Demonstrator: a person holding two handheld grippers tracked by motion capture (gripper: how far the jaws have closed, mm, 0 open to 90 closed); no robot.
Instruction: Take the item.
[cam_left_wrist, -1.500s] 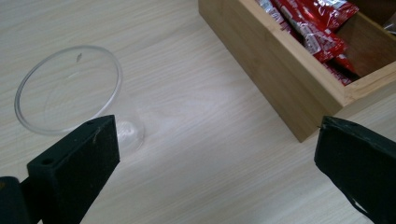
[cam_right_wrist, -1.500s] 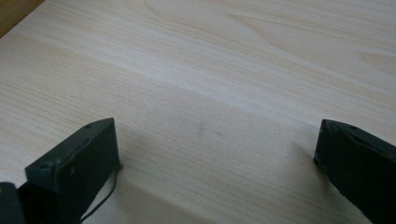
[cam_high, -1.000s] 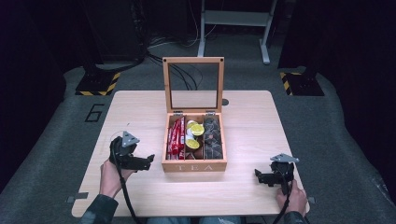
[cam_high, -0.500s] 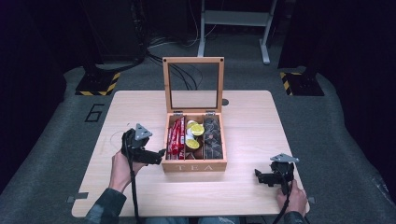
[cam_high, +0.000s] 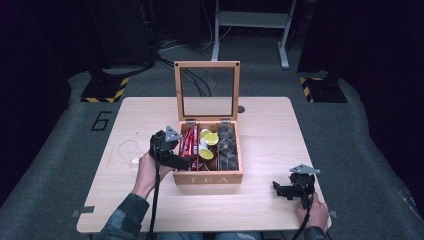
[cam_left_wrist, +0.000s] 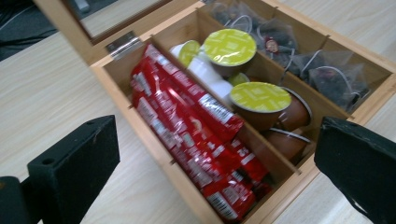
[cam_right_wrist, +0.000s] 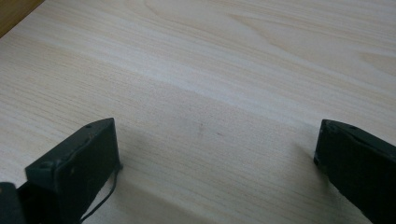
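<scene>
We see a wooden tea box (cam_high: 207, 177) standing near the middle of the light wooden counter (cam_high: 265, 135), its front marked TEA and its glass-paned lid (cam_high: 206, 92) raised upright at the back. Inside, three long compartments run front to back. The compartment on our left holds red sachets (cam_left_wrist: 196, 135) stacked at a slant; the middle one holds capsules with yellow-green foil tops (cam_left_wrist: 259, 96) over brown cups, along with a white one (cam_left_wrist: 205, 74); the one on our right holds dark tea bags in clear pyramid pouches (cam_left_wrist: 327, 74) with thin strings.

The left hand-held gripper (cam_high: 176, 159) sits just beside the box's left wall, at its front half, with the hand (cam_high: 145, 170) behind it and a cable trailing down toward the counter's near edge. In the left gripper view its two black jaws stand wide apart, released, framing the red sachets and the box's front corner, and nothing lies between them.

The right hand-held gripper (cam_high: 285, 190) rests low near the counter's front right corner, well apart from the box, held by the right hand (cam_high: 312, 212). In the right gripper view its jaws are likewise spread wide over bare wood grain, gripping nothing.

A thin white loop of cord (cam_high: 127, 150) lies on the counter to the left of the left hand. Beyond the counter the floor is grey, with yellow-and-black striped markings (cam_high: 105, 90) at both sides.
</scene>
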